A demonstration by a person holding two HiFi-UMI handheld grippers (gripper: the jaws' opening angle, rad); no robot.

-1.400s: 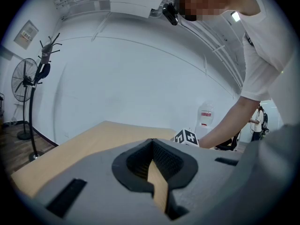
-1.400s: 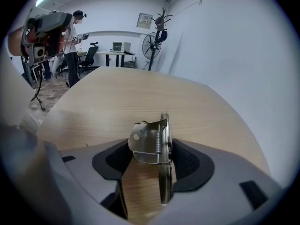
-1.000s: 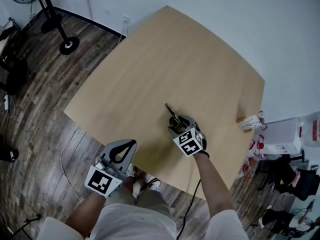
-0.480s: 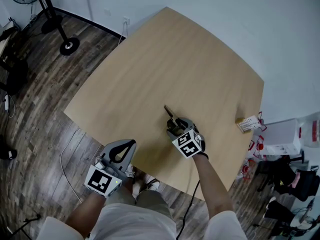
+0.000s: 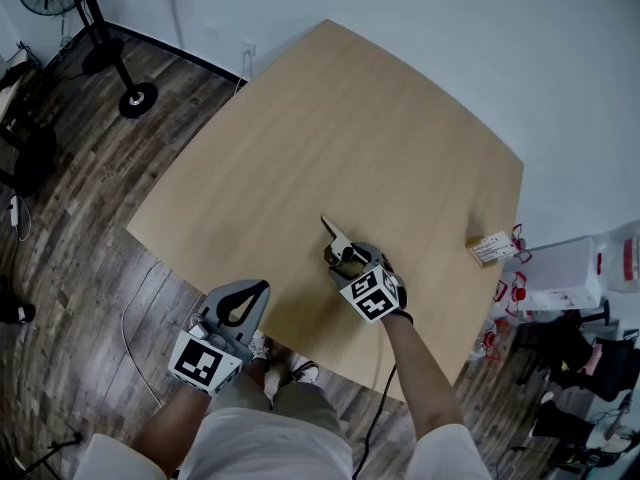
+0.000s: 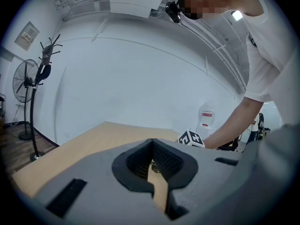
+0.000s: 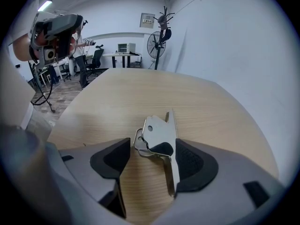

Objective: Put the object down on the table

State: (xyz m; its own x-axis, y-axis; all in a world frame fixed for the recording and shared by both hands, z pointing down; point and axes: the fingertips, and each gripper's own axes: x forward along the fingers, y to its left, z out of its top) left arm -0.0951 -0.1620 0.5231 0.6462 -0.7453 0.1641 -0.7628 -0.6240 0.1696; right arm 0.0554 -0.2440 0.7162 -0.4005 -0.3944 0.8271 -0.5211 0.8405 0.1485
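The head view takes in the whole wooden table (image 5: 380,138). The left gripper (image 5: 258,288) hangs off its near edge, and its own view shows its jaws closed together, empty. Only the right gripper view shows the right gripper's (image 7: 152,161) jaws, just opened wide. The metal clip (image 7: 159,132) lies on the table between them, against one pad.

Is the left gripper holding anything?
No, the left gripper has its jaws closed together with nothing between them, only the wooden table visible beyond.
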